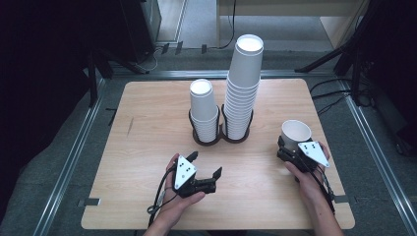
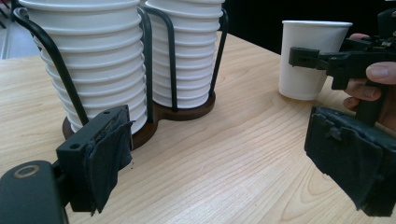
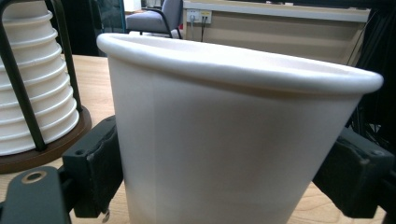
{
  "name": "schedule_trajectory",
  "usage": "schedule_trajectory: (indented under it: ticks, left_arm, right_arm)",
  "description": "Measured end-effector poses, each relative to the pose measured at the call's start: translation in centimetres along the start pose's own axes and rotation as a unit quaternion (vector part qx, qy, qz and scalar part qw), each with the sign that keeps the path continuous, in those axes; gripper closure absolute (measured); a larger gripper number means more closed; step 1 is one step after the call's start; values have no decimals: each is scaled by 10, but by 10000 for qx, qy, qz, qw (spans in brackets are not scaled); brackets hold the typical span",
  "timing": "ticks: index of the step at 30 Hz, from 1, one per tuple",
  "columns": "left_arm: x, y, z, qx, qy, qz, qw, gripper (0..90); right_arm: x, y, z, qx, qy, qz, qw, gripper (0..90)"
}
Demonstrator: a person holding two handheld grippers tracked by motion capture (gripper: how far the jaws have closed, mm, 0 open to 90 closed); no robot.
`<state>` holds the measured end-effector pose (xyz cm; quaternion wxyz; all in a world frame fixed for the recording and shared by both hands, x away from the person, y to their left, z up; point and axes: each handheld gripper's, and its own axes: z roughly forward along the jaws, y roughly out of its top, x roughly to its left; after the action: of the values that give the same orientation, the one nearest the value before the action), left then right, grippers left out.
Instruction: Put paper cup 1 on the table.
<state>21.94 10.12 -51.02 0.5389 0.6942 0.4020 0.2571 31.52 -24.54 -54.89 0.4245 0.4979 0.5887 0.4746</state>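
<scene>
A single white paper cup (image 1: 296, 132) stands upright on the wooden table (image 1: 147, 128) at the right. My right gripper (image 1: 294, 147) is shut on it, one pad against each side of its lower wall (image 3: 224, 140). In the left gripper view the same cup (image 2: 310, 60) stands behind the right gripper's jaw. My left gripper (image 1: 205, 163) rests near the table's front, left of centre. It is open with nothing between its pads (image 2: 107, 158). It faces the cup holder (image 1: 221, 137), a dark double ring with a short cup stack (image 1: 204, 108) and a tall cup stack (image 1: 243, 83).
The holder's black wire uprights (image 2: 148, 60) rise around both stacks. Bare tabletop lies between the holder and my two grippers. A metal rail (image 1: 74, 157) frames the table, and cables and stand legs (image 1: 339, 93) lie on the floor behind.
</scene>
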Motion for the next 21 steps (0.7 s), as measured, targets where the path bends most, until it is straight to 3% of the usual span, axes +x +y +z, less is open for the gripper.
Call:
schedule_trajectory:
  ticks: [11,21]
  left_arm:
    - [0,0,0,-1,-5,9,10000,81]
    - [0,0,0,-2,-8,-2,10000,81]
  right_arm:
    - [-3,1,-1,151,60,175,9997,112]
    - [-2,2,-2,185,89,186,9996,106]
